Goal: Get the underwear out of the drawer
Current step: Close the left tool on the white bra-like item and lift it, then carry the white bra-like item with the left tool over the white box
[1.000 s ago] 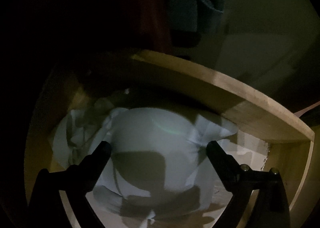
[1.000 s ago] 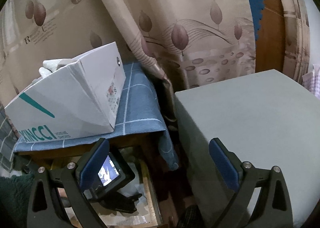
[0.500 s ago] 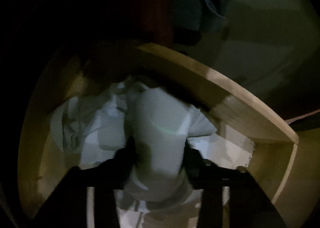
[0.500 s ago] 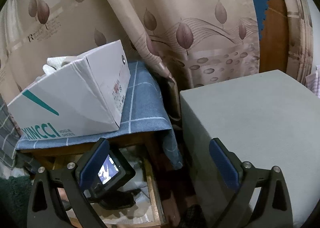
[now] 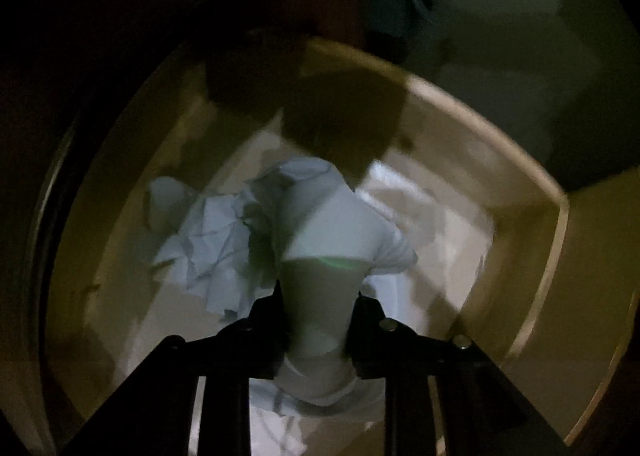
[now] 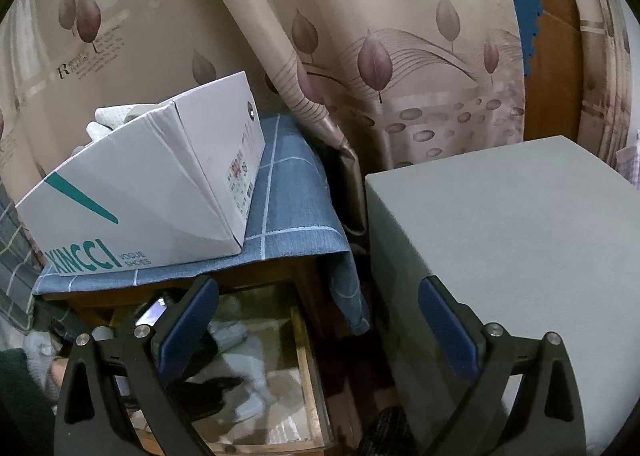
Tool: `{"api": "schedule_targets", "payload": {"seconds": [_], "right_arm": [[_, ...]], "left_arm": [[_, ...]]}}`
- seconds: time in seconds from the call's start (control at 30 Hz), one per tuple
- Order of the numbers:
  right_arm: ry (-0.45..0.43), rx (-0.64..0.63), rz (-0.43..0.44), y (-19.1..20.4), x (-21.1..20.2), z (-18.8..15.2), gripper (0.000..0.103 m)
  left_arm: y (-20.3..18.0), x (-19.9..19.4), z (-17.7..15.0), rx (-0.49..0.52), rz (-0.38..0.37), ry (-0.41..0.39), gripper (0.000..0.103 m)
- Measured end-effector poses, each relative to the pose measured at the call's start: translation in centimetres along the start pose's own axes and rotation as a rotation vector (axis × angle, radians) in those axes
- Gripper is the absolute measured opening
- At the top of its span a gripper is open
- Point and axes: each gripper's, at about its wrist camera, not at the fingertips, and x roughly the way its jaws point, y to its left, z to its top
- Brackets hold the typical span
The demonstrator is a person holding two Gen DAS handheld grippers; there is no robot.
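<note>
Drawer (image 5: 520, 223) wood, dim, lower centre; left gripper (image 5: 318, 308) clamped on pale underwear (image 5: 332, 223); right gripper (image 6: 318, 326) wide apart, empty; shoebox (image 6: 132, 191) on blue cloth (image 6: 296, 195) upper left, curtain (image 6: 400, 55) behind

Home bedroom corner. Leaf-print curtain (image 6: 400, 55) as backdrop; wooden nightstand under blue checked cloth (image 6: 288, 207), KINCCI shoe box (image 6: 140, 191) on top; open wooden drawer (image 6: 308, 368) holding pale underwear (image 5: 328, 223); grey padded block (image 6: 520, 236) just beside.
</note>
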Motion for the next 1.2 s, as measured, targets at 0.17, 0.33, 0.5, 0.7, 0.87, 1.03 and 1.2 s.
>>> {"api": "schedule_targets", "payload": {"seconds": [0.17, 0.33, 0.5, 0.7, 0.87, 1.03, 1.2], "right_arm": [[0.013, -0.015, 0.001, 0.3, 0.2, -0.2, 0.099], [0.024, -0.029, -0.008, 0.7, 0.5, -0.3, 0.099], [0.026, -0.040, -0.018, 0.9, 0.7, -0.3, 0.099], [0.049, -0.077, -0.016, 1.7, 1.0, -0.6, 0.099], [0.060, -0.101, -0.014, 2.2, 1.2, -0.8, 0.099], [0.130, -0.125, -0.006, 2.8, 2.4, -1.4, 0.099], [0.160, -0.160, 0.017, 3.6, 2.7, -1.9, 0.099]], "left_arm": [[0.0, -1.4, -1.5, -0.008, -0.006, 0.004, 0.024], [0.3, -3.5, -2.0, -0.054, 0.025, -0.025, 0.024], [-1.1, -5.1, -4.9, -0.116, 0.050, -0.079, 0.024], [-2.5, -8.8, -6.7, -0.182, 0.086, -0.131, 0.024], [-1.8, -9.5, -7.1, -0.242, 0.099, -0.161, 0.024], [-1.5, -11.4, -7.8, -0.301, 0.115, -0.196, 0.024], [-2.2, -12.6, -8.2, -0.338, 0.120, -0.219, 0.024]]}}
